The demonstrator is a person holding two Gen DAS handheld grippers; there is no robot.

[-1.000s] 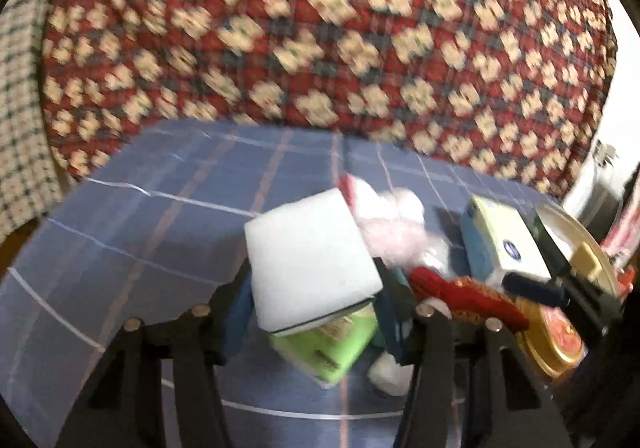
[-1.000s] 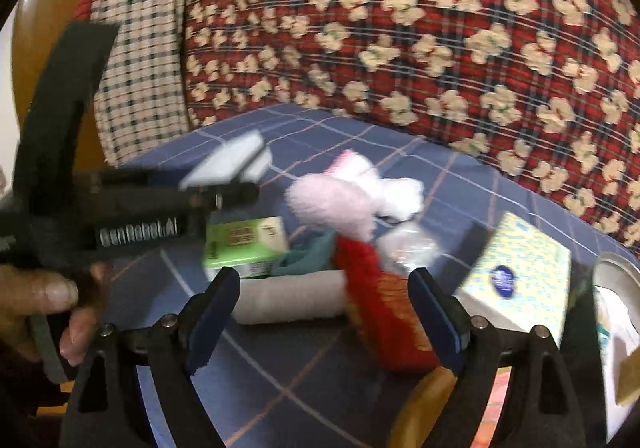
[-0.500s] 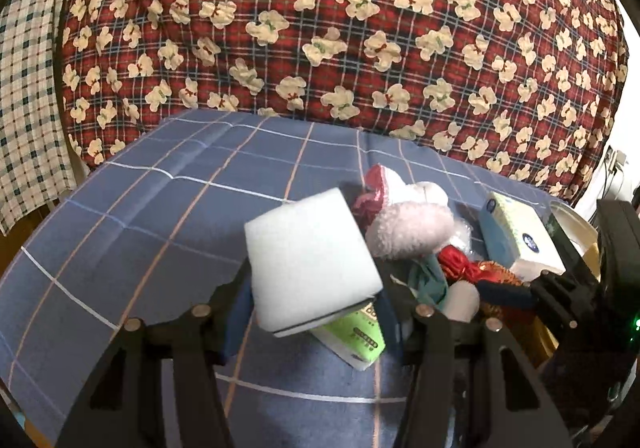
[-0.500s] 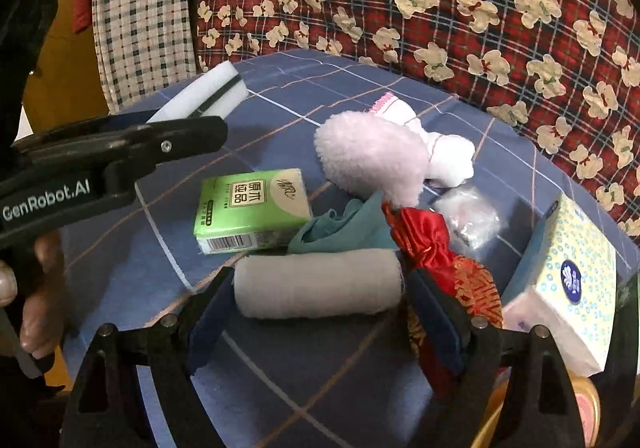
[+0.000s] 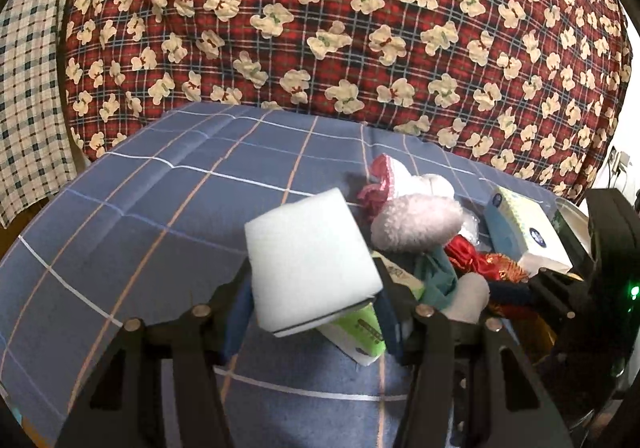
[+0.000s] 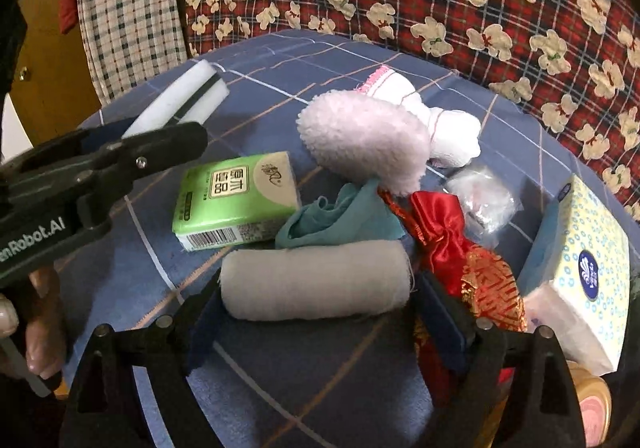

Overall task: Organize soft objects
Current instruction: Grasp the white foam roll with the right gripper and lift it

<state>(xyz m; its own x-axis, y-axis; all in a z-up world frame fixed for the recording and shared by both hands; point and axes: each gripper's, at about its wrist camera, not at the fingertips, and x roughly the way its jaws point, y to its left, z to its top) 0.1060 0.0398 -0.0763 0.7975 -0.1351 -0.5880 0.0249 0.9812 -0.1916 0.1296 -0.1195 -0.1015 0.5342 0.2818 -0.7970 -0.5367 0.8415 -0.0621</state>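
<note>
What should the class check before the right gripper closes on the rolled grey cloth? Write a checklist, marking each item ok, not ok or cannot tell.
1. Rolled grey cloth lies between the right gripper jaws, which are closing: ok.
2. Pads already pressing its ends: cannot tell.
3. Nothing else in the closing path: not ok; the red satin pouch crowds the right-hand jaw.
4. Teal cloth off the roll: cannot tell; it touches or overlaps the far edge.
5. Left gripper holds the white sponge securely: ok.
6. Green tissue pack away from the jaws: ok.
</note>
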